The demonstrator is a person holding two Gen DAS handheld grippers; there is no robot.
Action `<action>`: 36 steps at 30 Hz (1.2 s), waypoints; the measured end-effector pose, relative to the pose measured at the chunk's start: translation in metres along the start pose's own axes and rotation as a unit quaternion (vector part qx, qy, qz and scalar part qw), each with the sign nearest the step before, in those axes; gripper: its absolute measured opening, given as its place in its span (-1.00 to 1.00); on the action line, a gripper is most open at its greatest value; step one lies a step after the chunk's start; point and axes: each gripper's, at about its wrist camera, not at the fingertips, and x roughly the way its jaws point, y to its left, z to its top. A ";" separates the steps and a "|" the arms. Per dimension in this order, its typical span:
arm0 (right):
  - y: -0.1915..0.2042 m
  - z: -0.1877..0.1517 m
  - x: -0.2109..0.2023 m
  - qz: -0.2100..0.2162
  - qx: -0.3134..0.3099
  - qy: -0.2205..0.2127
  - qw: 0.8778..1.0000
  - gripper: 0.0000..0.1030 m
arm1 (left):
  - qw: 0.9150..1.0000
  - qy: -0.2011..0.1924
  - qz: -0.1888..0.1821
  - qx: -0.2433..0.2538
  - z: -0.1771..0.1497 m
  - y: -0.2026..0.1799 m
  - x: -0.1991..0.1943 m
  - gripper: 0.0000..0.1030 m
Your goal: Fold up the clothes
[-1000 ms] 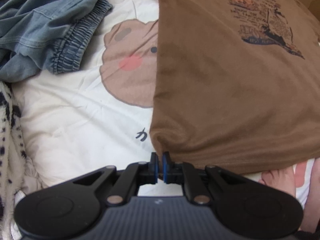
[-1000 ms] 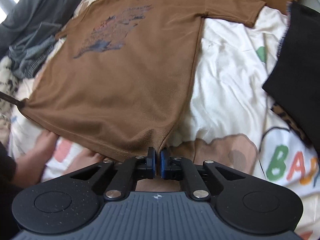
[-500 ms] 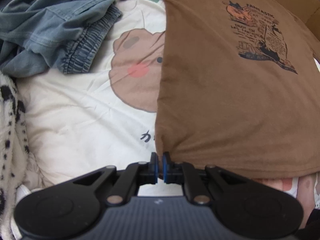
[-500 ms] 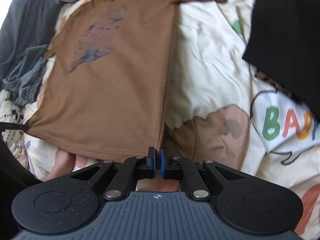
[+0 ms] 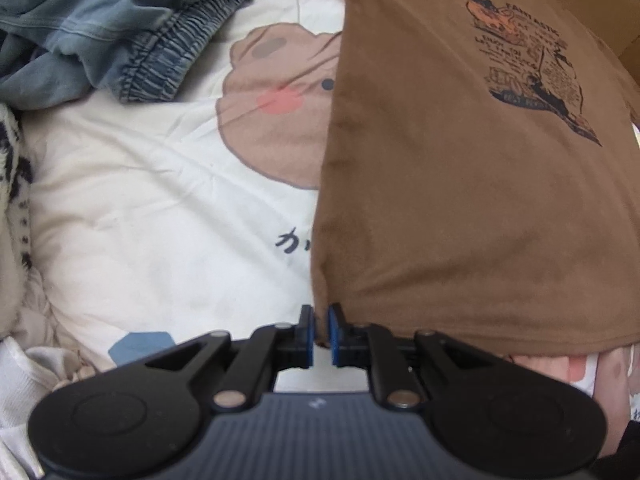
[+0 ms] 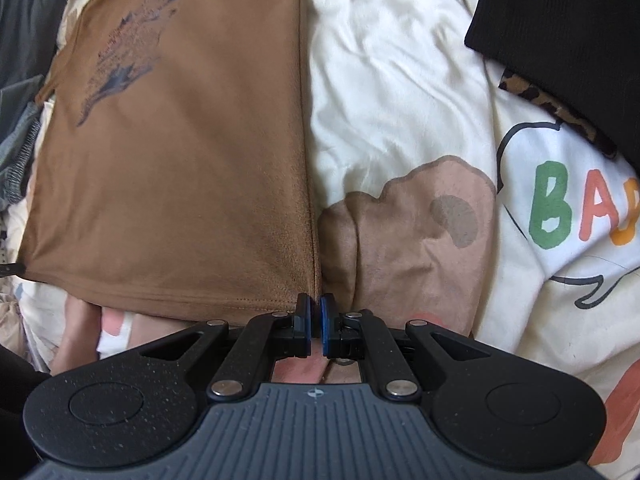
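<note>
A brown T-shirt (image 5: pixel 460 200) with a dark print on its chest lies flat, front up, on a cream cartoon bedsheet (image 5: pixel 160 200). My left gripper (image 5: pixel 320 320) points down at the shirt's lower left hem corner. Its jaws are opening: a narrow gap shows between the blue pads (image 5: pixel 307 334), and the corner sits loose at their tips. In the right wrist view the brown T-shirt (image 6: pixel 192 180) runs away from me, its side seam straight. My right gripper (image 6: pixel 315 308) is shut on the other hem corner.
Crumpled blue jeans (image 5: pixel 120 32) lie at the far left, with a spotted fleece (image 5: pixel 12 168) on the left edge. A black garment (image 6: pixel 560 20) over a leopard-print cloth (image 6: pixel 552 108) lies right of the shirt. Grey clothes (image 6: pixel 20 40) are heaped beyond the shirt's left side.
Both grippers sank toward the bed and the shirt's hem settled flat on the sheet. The left pads have parted a little. The right view rolled, so the side seam now runs straight.
</note>
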 end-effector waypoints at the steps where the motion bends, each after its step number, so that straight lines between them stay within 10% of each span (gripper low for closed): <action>1: 0.000 0.001 0.002 -0.003 0.000 0.002 1.000 -0.95 | 1.000 -0.006 -0.005 -0.008 -0.001 0.004 -0.003 -0.77; 20: 0.010 0.004 0.021 -0.053 0.023 0.024 0.998 -0.95 | 0.998 -0.036 -0.019 -0.050 -0.005 0.022 0.025 -0.79; 36: 0.019 0.002 0.028 -0.069 0.020 0.037 0.997 -0.95 | 0.996 -0.071 0.036 0.044 -0.021 -0.020 0.015 -0.89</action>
